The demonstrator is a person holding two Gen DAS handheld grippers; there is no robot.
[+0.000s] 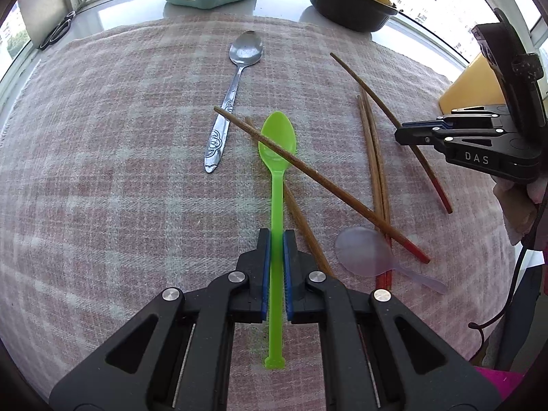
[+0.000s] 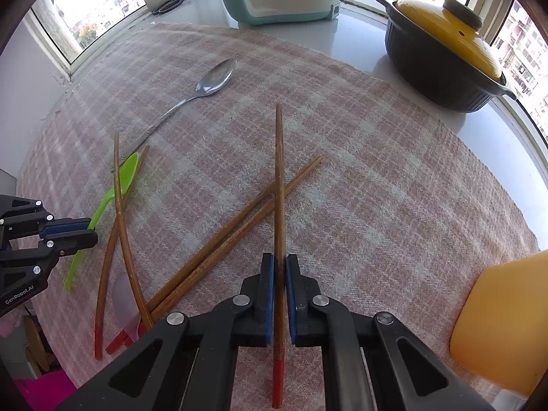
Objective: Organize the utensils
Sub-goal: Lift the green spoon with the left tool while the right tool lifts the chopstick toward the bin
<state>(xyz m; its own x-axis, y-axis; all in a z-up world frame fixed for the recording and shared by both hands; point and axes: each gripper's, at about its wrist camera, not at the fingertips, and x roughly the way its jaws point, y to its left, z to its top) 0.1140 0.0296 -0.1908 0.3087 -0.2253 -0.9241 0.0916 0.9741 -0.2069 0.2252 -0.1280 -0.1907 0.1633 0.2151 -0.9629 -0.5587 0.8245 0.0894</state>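
While the metal spoon [image 1: 239, 78] lies free on the checked cloth [image 1: 102, 137], the left gripper [image 1: 276, 239] is clamped on the green spoon [image 1: 276, 157] by its handle; further right, the right gripper [image 2: 280, 267] pinches one chopstick [image 2: 279, 178], seemingly lifted off the cloth.

left wrist: close, steeply down over checked cloth [image 1: 102, 171] | right wrist: same | shared: metal spoon [image 1: 236, 78]

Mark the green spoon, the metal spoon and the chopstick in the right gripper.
green spoon [image 1: 276, 140], left wrist view, on its bowl.
metal spoon [image 1: 246, 49], left wrist view, on its bowl.
chopstick [image 2: 279, 178], right wrist view, on the brown shaft ahead of the pads.
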